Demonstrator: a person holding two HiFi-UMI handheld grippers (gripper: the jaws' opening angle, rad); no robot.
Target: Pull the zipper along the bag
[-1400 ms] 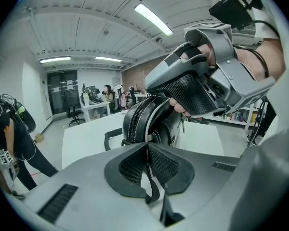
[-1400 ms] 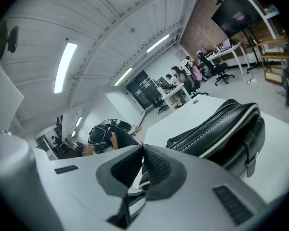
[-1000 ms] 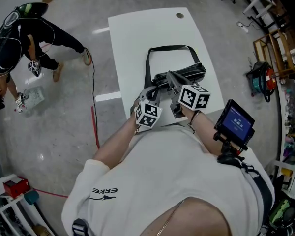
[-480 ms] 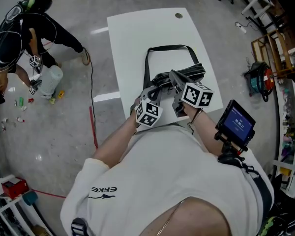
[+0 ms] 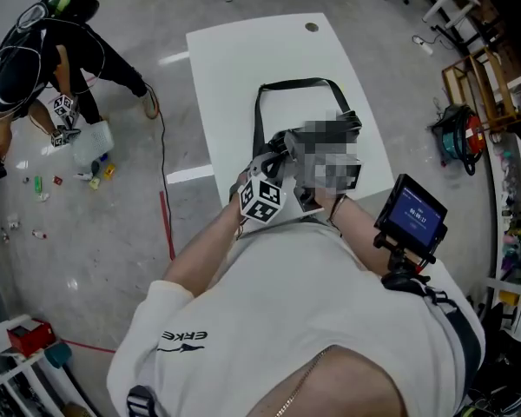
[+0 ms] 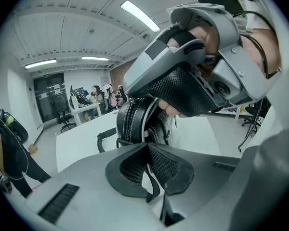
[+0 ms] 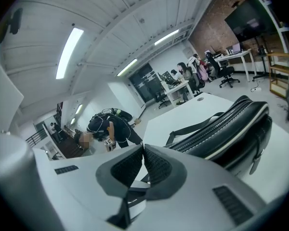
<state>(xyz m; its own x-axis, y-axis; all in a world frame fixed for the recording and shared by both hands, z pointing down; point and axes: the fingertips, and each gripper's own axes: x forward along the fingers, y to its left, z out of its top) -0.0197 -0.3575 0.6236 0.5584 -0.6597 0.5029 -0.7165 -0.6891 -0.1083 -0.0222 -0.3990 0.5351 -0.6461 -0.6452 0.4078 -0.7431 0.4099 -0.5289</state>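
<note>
All I'm seeing is 1 black bag (image 7: 233, 129) with pale trim sitting near the front edge of the white table (image 5: 243, 59), zipper (image 6: 132, 119) running along its top and strap (image 5: 295, 83) looped flat behind.

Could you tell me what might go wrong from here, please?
The right claw is shut beside the bag, on nothing; pulling now would probably leave the zipper unmoved. The left claw is shut at the bag's end; if it is not gripping, the bag may slide on the table.
</note>
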